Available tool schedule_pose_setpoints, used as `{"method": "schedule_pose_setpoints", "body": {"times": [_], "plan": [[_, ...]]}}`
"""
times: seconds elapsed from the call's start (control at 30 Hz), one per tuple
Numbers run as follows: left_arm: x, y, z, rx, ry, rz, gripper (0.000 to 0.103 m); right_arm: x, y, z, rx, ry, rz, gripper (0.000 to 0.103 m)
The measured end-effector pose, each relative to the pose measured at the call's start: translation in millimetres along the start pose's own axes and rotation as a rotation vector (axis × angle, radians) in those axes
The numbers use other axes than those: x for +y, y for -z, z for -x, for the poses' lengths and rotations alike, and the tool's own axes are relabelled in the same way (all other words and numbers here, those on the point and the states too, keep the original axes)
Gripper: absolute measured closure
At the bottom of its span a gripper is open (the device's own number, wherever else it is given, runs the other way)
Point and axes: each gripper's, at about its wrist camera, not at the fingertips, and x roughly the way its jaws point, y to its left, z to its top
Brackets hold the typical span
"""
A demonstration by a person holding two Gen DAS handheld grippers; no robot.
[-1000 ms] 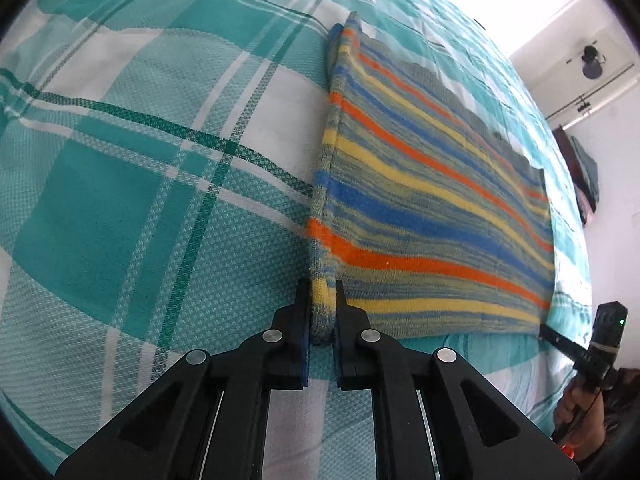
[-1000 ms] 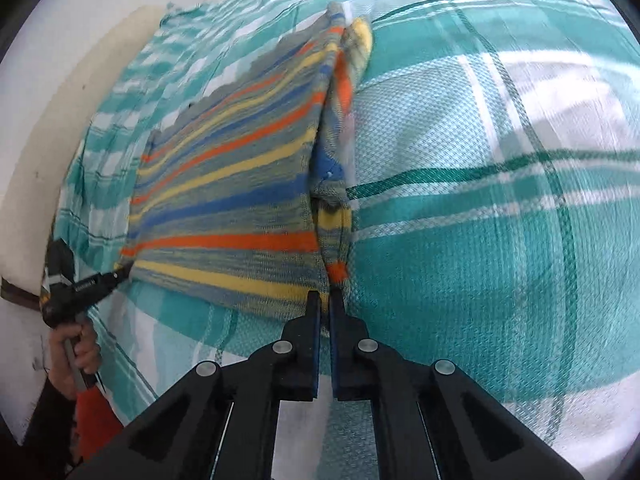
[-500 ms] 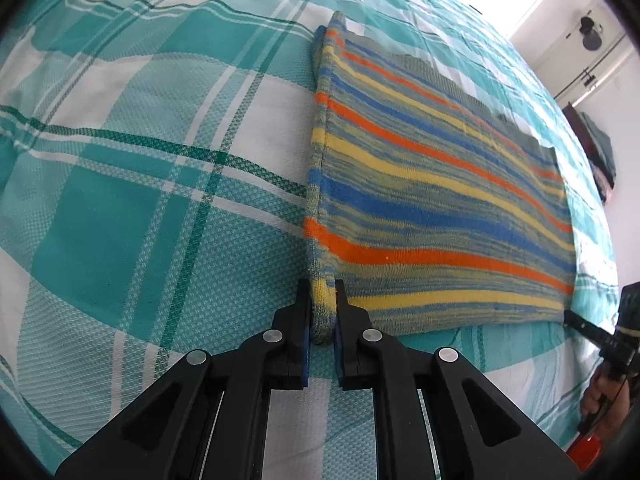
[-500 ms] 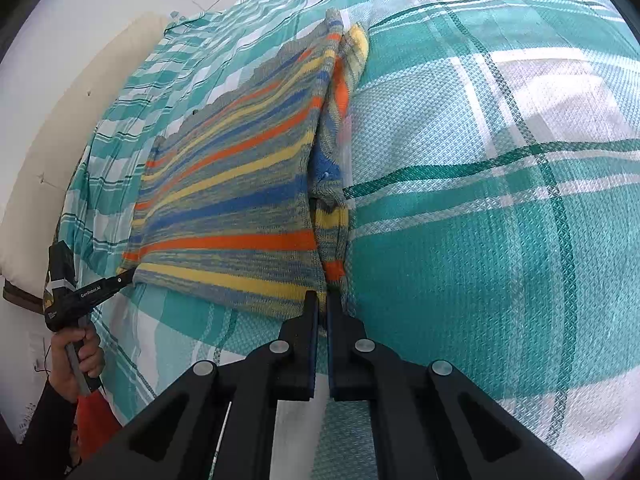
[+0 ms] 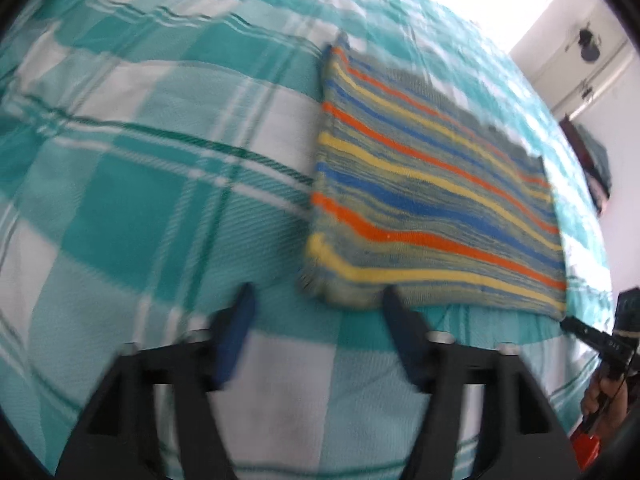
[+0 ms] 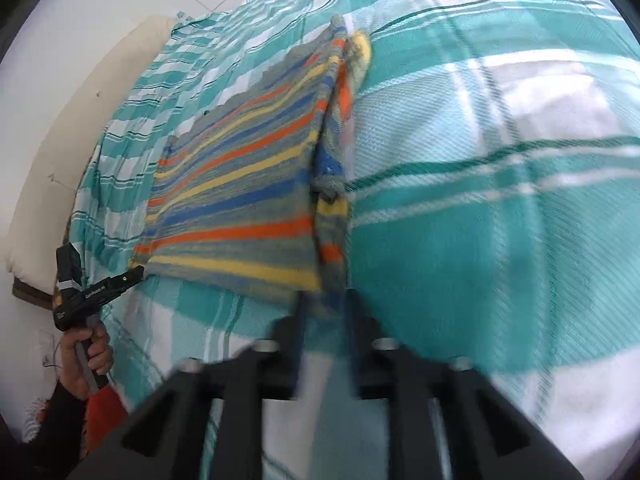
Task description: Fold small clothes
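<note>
A folded knit garment (image 5: pixel 432 208) with orange, blue and yellow stripes lies flat on the teal-and-white plaid bedspread (image 5: pixel 140 200). My left gripper (image 5: pixel 318 300) hangs just short of the garment's near left corner. Its jaws are opening wide and nothing is pressed between them. In the right wrist view the garment (image 6: pixel 240 200) shows a bunched fold along its right edge. My right gripper (image 6: pixel 326 308) stands at the near right corner with its jaws opening a little; the cloth edge lies in the gap, blurred. Each gripper shows in the other's view, the left gripper (image 6: pixel 134 272) and the right gripper (image 5: pixel 572 324).
The bedspread (image 6: pixel 500 220) runs far to either side of the garment. A cream pillow (image 6: pixel 60 152) and a white wall lie past its left side. A hand (image 6: pixel 86 356) holds the left gripper's handle at the bed's edge. Dark items (image 5: pixel 596 168) hang on the right wall.
Both grippers have let go of the garment's near corners. The left jaws sprang wide and drew back from the cloth; the right jaws parted slightly. The garment has settled flat.
</note>
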Motion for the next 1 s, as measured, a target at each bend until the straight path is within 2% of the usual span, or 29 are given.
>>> {"method": "schedule_pose_setpoints", "body": {"times": [0.07,0.13,0.2,0.23,0.3,0.33,0.37,0.43,0.47,0.53,0.67,0.83,0.93,0.97,1.0], "plan": [[10,6,12,-0.032,0.045,0.034,0.030,-6,7,23,-0.031,0.054,-0.002,0.061],[18,4,14,-0.052,0.110,0.080,0.030,-8,11,48,-0.065,0.152,0.018,0.060],[18,-3,7,-0.057,0.133,0.099,0.031,-1,4,66,-0.078,0.223,0.048,0.060],[15,-8,0,-0.056,0.132,0.108,0.037,10,-4,72,-0.082,0.243,0.069,0.060],[10,-15,-13,-0.054,0.158,0.121,0.063,40,-22,73,-0.085,0.255,0.130,0.060],[6,-17,-20,-0.044,0.161,0.127,0.090,55,-30,70,-0.078,0.250,0.161,0.060],[2,-18,-23,-0.041,0.153,0.128,0.097,78,-40,63,-0.063,0.243,0.205,0.060],[-9,-13,-20,-0.090,0.115,0.097,0.097,124,-58,39,-0.017,0.235,0.283,0.053],[-14,-8,-17,-0.109,0.105,0.072,0.097,147,-67,23,0.009,0.226,0.318,0.047],[-18,-1,-17,-0.126,0.090,0.053,0.097,200,-86,-20,0.063,0.209,0.391,0.046],[-1,0,-29,-0.107,0.151,0.123,0.097,292,-115,-123,0.165,0.235,0.541,0.046],[7,0,-30,-0.109,0.186,0.149,0.097,353,-135,-236,0.262,0.306,0.534,0.046],[5,0,-30,-0.109,0.180,0.133,0.097,375,-140,-285,0.292,0.398,0.540,0.046],[4,0,-30,-0.108,0.179,0.131,0.097,378,-140,-296,0.292,0.435,0.540,0.050],[4,0,-30,-0.107,0.181,0.129,0.097,377,-139,-306,0.299,0.476,0.533,0.063]]}}
